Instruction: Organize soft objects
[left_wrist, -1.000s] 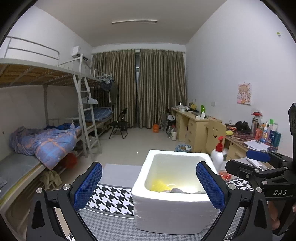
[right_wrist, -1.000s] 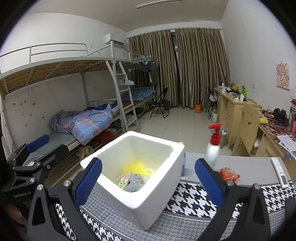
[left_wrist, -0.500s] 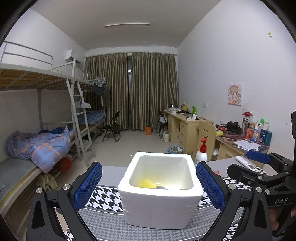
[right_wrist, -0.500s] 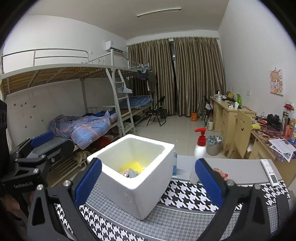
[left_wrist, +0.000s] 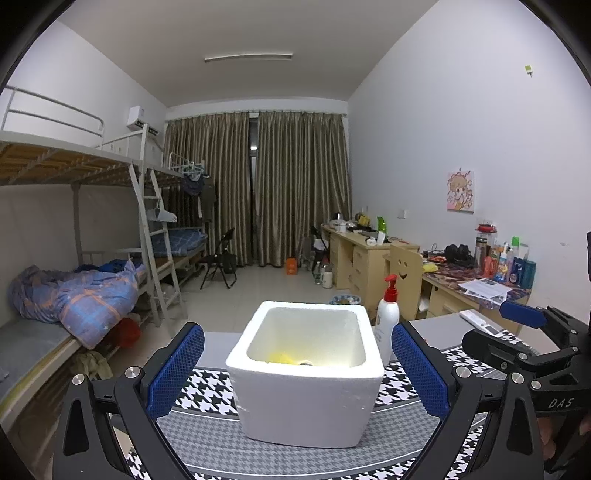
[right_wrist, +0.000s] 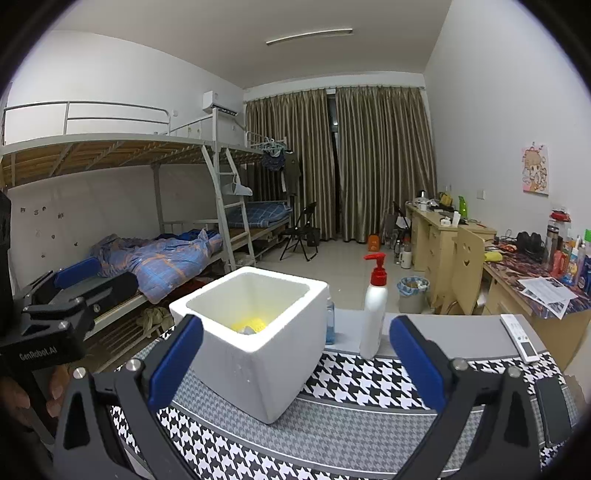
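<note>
A white foam box (left_wrist: 306, 376) stands on a houndstooth cloth (left_wrist: 207, 391); it also shows in the right wrist view (right_wrist: 255, 343). A yellow soft object (left_wrist: 280, 357) and a grey one lie at its bottom, mostly hidden by the walls; the yellow one also shows in the right wrist view (right_wrist: 249, 325). My left gripper (left_wrist: 297, 373) is open and empty, held back in front of the box. My right gripper (right_wrist: 295, 365) is open and empty, to the box's right.
A white pump bottle with a red top (right_wrist: 373, 314) stands behind the box on the right. A white remote (right_wrist: 519, 338) lies on the grey table. Bunk beds (right_wrist: 147, 251) on the left, desks (right_wrist: 443, 236) on the right.
Both grippers have pulled back and lowered, so the box looks smaller and its contents are more hidden. Both stay open.
</note>
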